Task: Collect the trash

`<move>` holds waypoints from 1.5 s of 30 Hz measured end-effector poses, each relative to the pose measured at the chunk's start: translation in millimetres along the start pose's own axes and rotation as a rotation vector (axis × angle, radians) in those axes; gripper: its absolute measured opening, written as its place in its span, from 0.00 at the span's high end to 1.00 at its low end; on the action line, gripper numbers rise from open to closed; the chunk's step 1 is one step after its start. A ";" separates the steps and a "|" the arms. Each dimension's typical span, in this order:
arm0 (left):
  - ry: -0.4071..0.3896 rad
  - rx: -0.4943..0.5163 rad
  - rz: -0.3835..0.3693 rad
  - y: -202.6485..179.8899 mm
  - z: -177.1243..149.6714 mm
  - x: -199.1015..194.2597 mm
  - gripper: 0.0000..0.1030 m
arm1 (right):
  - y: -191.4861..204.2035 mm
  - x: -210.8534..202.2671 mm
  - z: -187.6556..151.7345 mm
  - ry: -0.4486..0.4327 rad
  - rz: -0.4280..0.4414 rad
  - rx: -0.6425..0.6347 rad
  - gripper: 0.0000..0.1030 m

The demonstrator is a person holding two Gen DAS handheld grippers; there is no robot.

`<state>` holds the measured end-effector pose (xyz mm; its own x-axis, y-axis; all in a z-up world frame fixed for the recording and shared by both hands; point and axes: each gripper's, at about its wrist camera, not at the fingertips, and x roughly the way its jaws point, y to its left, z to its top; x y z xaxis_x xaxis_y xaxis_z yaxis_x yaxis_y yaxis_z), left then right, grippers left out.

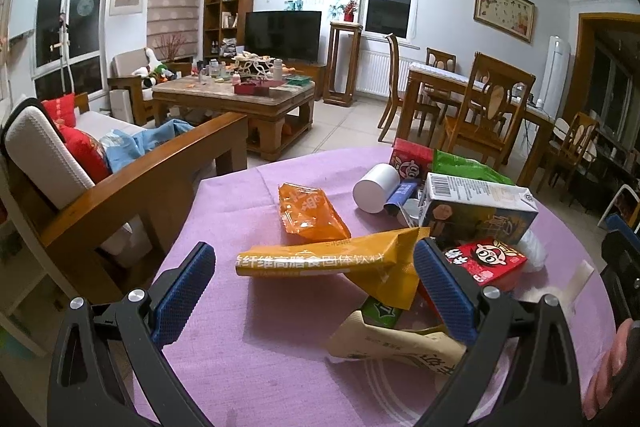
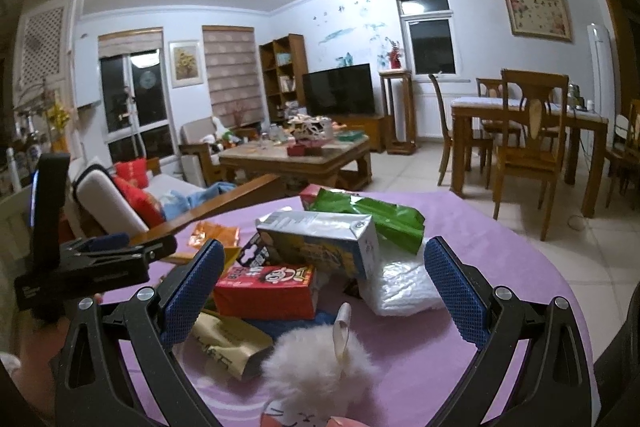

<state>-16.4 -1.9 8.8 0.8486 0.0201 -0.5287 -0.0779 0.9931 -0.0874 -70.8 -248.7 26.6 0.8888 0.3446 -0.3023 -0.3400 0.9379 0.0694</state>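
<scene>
A heap of trash lies on the purple-clothed table (image 1: 248, 367). In the left wrist view my left gripper (image 1: 314, 293) is open, its jaws either side of a yellow sachet (image 1: 320, 263) and a beige pouch (image 1: 396, 347). Beyond lie an orange wrapper (image 1: 308, 213), a white cup (image 1: 376, 187) on its side, a drink carton (image 1: 476, 211) and a red box (image 1: 488, 259). My right gripper (image 2: 324, 291) is open too, low over the red box (image 2: 266, 287), the carton (image 2: 320, 241), a white plastic bag (image 2: 400, 287) and a fluffy white toy (image 2: 316, 359). A green bag (image 2: 368, 213) lies behind.
The left gripper's body (image 2: 100, 255) shows at the left of the right wrist view, a hand below it. A wooden sofa (image 1: 132, 187) stands left of the table. A coffee table (image 1: 236, 99), a TV (image 1: 282, 33) and a dining set (image 1: 476, 107) are farther off.
</scene>
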 end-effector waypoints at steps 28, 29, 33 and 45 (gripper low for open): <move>0.060 -0.057 -0.138 17.1 0.8 9.2 0.05 | -7.7 19.1 -1.6 0.079 0.000 0.024 0.05; 0.070 -0.043 -0.159 19.8 2.7 10.7 0.05 | -9.6 19.8 -0.3 0.082 0.022 0.025 0.05; 0.099 0.078 -0.218 31.8 16.3 15.8 0.05 | -19.6 32.9 31.3 0.145 0.085 -0.074 0.07; 0.292 0.124 -0.403 59.0 65.3 95.2 0.05 | 10.6 142.2 59.0 0.450 0.250 -0.426 0.40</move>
<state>94.0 66.1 8.5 0.6157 -0.3829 -0.6887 0.3029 0.9219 -0.2417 70.1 -187.3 40.5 0.5834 0.4123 -0.6998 -0.6931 0.7019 -0.1643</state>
